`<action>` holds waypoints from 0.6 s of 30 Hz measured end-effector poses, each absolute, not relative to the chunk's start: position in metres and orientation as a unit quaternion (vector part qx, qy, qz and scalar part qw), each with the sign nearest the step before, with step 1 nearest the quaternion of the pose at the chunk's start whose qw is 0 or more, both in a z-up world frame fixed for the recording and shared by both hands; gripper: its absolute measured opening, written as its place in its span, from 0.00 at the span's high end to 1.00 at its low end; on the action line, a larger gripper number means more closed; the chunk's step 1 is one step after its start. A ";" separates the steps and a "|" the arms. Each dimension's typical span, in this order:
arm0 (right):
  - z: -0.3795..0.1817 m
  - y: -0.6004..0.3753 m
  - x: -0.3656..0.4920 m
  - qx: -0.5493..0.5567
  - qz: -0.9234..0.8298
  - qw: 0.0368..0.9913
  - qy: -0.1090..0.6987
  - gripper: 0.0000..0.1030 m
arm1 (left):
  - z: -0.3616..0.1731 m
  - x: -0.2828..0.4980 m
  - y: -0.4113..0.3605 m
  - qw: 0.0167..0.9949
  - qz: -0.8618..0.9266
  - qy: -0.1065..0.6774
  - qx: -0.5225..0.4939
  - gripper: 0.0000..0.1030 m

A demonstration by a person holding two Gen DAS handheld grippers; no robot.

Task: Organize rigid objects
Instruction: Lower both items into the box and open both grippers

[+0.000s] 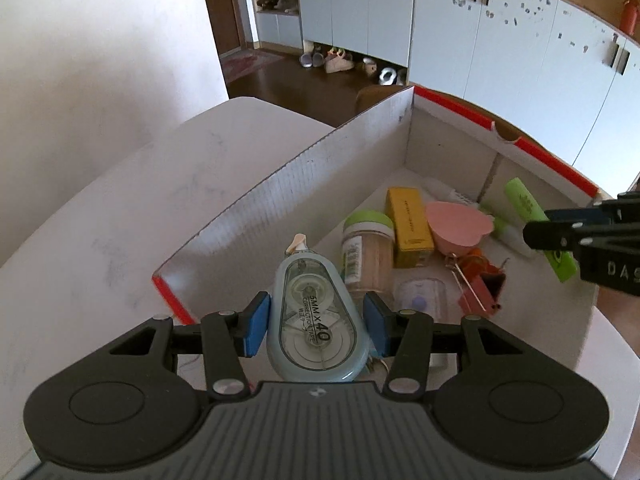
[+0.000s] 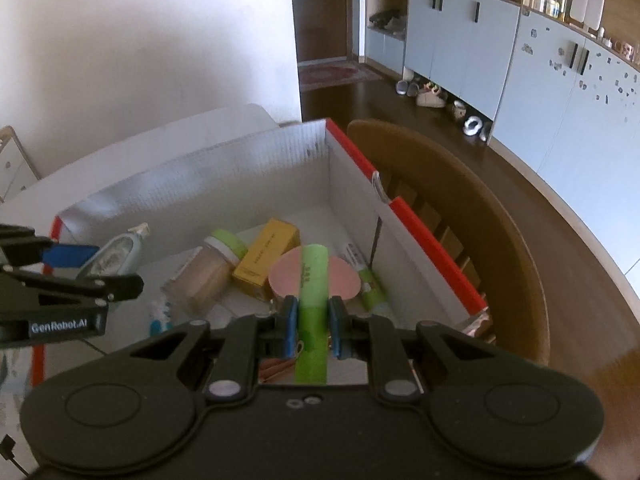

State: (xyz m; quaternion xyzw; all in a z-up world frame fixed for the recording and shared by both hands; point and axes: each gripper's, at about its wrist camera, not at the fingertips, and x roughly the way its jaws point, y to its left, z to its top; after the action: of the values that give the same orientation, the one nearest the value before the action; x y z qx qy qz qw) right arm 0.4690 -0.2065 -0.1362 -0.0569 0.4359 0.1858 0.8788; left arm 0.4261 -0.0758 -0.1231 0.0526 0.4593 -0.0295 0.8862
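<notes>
A pale blue correction tape dispenser (image 1: 318, 320) is clamped between the blue pads of the left gripper (image 1: 319, 326), its nozzle pointing toward twelve o'clock in the left wrist view, over the near end of an open white cardboard box (image 1: 288, 184) with red-edged rims. A bright green highlighter (image 2: 313, 308) is pinched lengthwise by the narrow jaws of the right gripper (image 2: 313, 330), its far end directed toward twelve o'clock and held above the box contents. The box is set on a white worktop (image 1: 120, 208). Inside the box, at about one o'clock from the dispenser in the left wrist view, a jar with a green lid (image 1: 367, 250) is seen lying on its side, with a yellow carton (image 1: 409, 227) just beside it and a pink heart-shaped object (image 1: 458, 226) further toward two o'clock. A reddish binder clip (image 1: 478, 284) lies at about three o'clock from the jar, and a small clear container (image 1: 420, 296) is seen near it. In the right wrist view the pink object is partly covered by the highlighter, and a second green-and-white pen (image 2: 370, 284) lies at about two o'clock from the jaws, against the right box wall. A wooden chair (image 2: 460, 216) stands outside the box at three o'clock.
</notes>
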 end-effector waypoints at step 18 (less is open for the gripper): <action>-0.150 -0.197 0.473 -0.076 0.194 0.865 0.456 0.84 | -0.141 0.466 -0.093 0.857 -0.039 0.508 0.076 0.52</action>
State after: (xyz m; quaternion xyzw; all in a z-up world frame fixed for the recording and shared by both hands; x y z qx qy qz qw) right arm 0.4731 -0.1973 -0.1504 -0.0757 0.4557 0.1941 0.8654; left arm 0.4664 -0.0930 -0.1413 0.0763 0.5076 -0.0391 0.8573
